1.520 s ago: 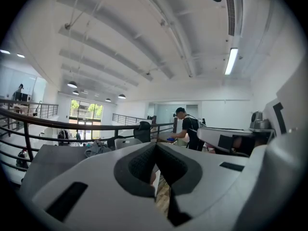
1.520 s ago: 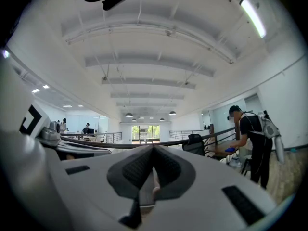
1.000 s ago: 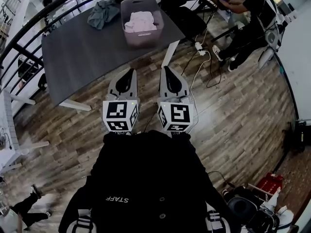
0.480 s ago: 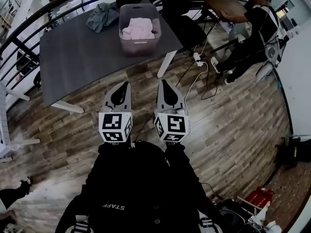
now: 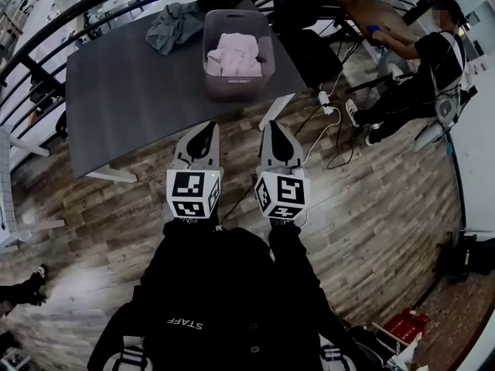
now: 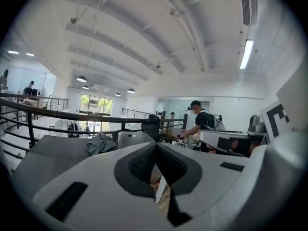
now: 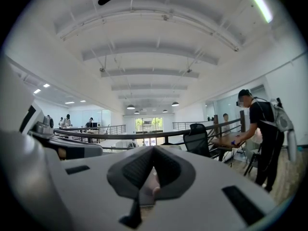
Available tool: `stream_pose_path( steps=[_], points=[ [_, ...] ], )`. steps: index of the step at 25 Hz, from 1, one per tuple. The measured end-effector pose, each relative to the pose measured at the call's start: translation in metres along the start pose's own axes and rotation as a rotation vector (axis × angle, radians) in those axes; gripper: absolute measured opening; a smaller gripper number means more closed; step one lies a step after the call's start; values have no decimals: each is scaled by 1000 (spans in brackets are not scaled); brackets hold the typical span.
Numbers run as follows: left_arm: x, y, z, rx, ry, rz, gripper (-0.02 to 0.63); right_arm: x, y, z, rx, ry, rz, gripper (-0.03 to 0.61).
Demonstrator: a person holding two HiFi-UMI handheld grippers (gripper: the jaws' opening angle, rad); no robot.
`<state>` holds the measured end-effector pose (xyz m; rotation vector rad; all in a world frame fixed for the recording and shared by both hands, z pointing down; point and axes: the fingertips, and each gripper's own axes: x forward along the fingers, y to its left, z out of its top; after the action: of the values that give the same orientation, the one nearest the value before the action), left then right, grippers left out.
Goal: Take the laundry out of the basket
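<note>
Pale pink laundry (image 5: 234, 53), crumpled in soft folds, fills the translucent grey basket (image 5: 237, 90) on the dark table (image 5: 124, 99), at twelve o'clock from both grippers. The left gripper (image 5: 206, 126) and right gripper (image 5: 275, 124) have their jaws pressed together, empty. A grey cloth (image 5: 175, 26) lies at ten o'clock of the basket.

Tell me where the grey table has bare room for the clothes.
Free: the table, its whole near and left part, up to the basket and the grey cloth. Crowded: the far right side, where those sit.
</note>
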<state>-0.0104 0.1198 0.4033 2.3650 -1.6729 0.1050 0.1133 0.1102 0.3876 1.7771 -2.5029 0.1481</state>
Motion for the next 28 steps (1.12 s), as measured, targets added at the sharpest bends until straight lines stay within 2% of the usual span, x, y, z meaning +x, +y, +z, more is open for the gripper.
stream_pose_path(
  steps=[7,14,24,28],
  points=[
    [93,56,32,-11,3,5,2,111,-11,12,-7,32,6,15],
    [168,104,42,-28,40,-11,2,201,-22,11,8,69,-12,15],
    [240,135,54,-46,79,-85,2,282,-27,17,22,109,-43,15],
    [261,144,48,-53,113,-76,2,303,-32,9,44,142,-43,15]
  ],
)
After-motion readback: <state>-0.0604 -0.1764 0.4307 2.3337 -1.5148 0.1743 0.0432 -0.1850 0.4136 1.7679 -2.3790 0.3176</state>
